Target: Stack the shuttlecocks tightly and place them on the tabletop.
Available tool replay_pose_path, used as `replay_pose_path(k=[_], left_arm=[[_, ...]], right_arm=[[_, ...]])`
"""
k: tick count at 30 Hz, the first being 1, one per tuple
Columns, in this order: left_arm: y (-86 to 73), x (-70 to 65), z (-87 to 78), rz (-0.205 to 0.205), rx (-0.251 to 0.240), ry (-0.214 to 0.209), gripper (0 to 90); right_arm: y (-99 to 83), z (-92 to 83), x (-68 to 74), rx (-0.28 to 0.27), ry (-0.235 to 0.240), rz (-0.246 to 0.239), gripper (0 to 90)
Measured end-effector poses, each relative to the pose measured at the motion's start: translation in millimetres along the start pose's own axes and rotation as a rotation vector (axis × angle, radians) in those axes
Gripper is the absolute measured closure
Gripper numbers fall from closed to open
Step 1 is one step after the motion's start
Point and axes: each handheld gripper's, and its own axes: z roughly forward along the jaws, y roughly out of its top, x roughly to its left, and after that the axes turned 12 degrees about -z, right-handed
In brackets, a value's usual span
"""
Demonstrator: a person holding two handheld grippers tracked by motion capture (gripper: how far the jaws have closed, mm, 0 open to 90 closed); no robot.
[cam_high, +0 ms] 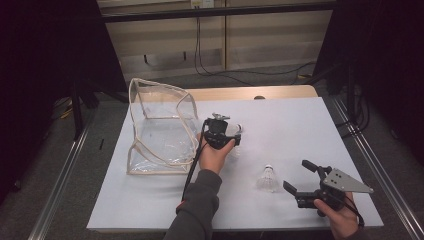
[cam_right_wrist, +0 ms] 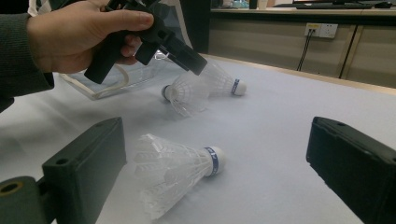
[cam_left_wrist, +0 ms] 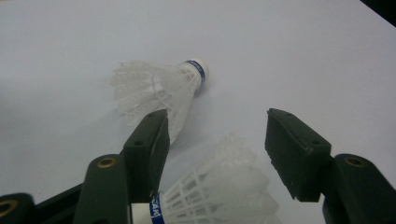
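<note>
Lying on a white table [cam_high: 300, 120], three shuttlecocks sit to the right of a clear bag [cam_high: 160, 127] with cream piping, which stands open at the table's left.

Two of the shuttlecocks lie close together near the table's middle, just right of the bag. In the left gripper view the far shuttlecock [cam_left_wrist: 159, 88] lies on its side, its cork with a blue band pointing right. The near shuttlecock [cam_left_wrist: 215, 191] lies below it, its cork at the lower left beside the left jaw and its feathers spreading between the two jaws. The left gripper [cam_left_wrist: 215, 140] is released, its jaws spread wide around those feathers without squeezing them; whether the left jaw touches the cork I cannot tell. In the high view the left hand [cam_high: 216, 152] holds this gripper over the pair, a dark sleeve [cam_high: 197, 205] reaching in from the near edge.

The third shuttlecock [cam_high: 268, 179] lies apart, toward the near right of the table. In the right gripper view it rests on its side, cork to the right, feathers toward the left jaw. The right gripper [cam_high: 299, 176] is also released, jaws wide apart, sitting just right of this shuttlecock with nothing in its grip. The right hand [cam_high: 342, 217] holds it at the table's near right edge.
</note>
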Motion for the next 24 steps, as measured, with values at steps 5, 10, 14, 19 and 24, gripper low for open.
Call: replay_pose_path(k=[5, 10, 14, 19, 24], left_arm=[[-2.0, -2.0, -1.4, 0.014, 0.037, -0.010, 46.8], [-2.2, -1.3, -1.2, 0.016, 0.043, 0.010, 58.8], [-0.2, 1.3, -2.6, 0.004, 0.013, 0.034, 66.5], [2.8, 5.8, -3.6, -0.018, -0.011, 0.044, 69.3], [4.0, 7.4, -1.0, -0.033, -0.020, 0.038, 70.9]], right_arm=[[0.0, -0.1, 0.2, 0.001, 0.000, 0.002, 4.1], [0.1, 0.0, 0.7, 0.002, -0.001, 0.001, 4.1], [-0.1, 0.1, 0.2, 0.001, 0.000, 0.001, 4.1], [0.0, 0.2, 0.4, 0.000, 0.002, 0.003, 4.1], [-0.2, 0.3, 0.2, 0.001, 0.001, 0.002, 4.1]])
